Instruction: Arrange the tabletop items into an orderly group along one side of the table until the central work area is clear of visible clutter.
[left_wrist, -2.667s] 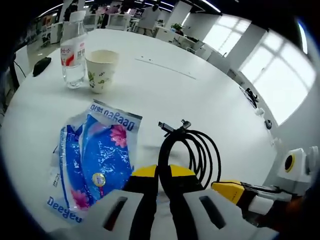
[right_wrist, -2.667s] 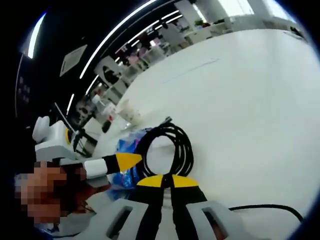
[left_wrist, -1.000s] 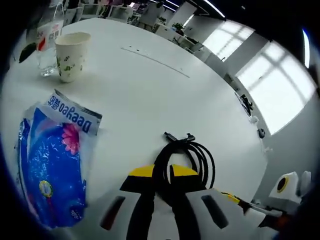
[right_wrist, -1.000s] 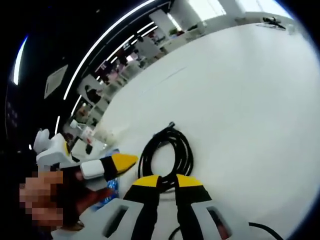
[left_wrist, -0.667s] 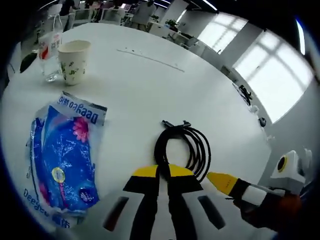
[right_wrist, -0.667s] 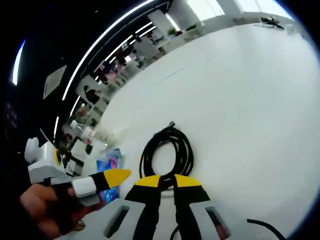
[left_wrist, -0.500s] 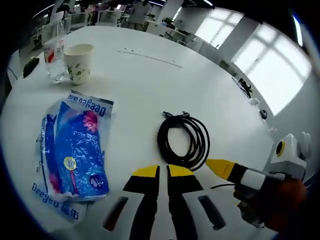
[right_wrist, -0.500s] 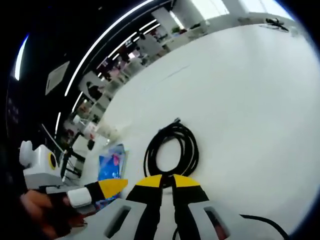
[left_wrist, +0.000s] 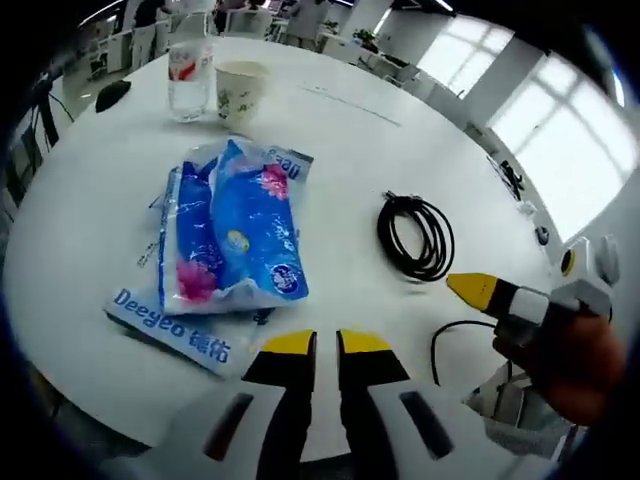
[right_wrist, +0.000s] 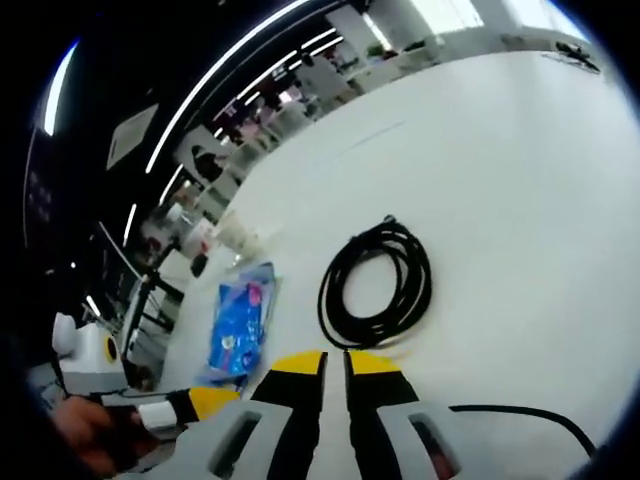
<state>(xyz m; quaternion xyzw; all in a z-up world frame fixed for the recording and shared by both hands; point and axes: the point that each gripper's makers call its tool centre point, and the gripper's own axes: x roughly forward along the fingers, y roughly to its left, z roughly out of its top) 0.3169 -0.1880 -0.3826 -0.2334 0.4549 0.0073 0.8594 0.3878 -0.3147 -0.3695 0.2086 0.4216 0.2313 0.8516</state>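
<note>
In the left gripper view, the left gripper (left_wrist: 325, 345) hangs over the near edge of the white desk (left_wrist: 90, 230), its yellow-tipped fingers (left_wrist: 288, 345) nearly together and holding nothing. Just ahead of them lies a blue packet (left_wrist: 228, 238), flat on the desk with white lettering along its near edge. To its right, apart from it, a coiled black cable (left_wrist: 415, 237) rests on the desk. The right gripper (left_wrist: 480, 291) comes in from the right, near the cable but not touching it, held by a hand (left_wrist: 570, 355). Far across the desk stand a paper cup (left_wrist: 240, 93) and a water bottle (left_wrist: 189, 72), side by side, with a dark mouse (left_wrist: 112, 94) further left.

In the right gripper view, the right gripper (right_wrist: 334, 361) has its fingers (right_wrist: 303, 363) drawn close with nothing between them. The cable (right_wrist: 377, 283) lies just beyond their tips. The packet (right_wrist: 238, 326) is to the left, and the left gripper (right_wrist: 205, 401) shows at the lower left. A loose black cord (right_wrist: 520, 412) curves along the desk's near right.
</note>
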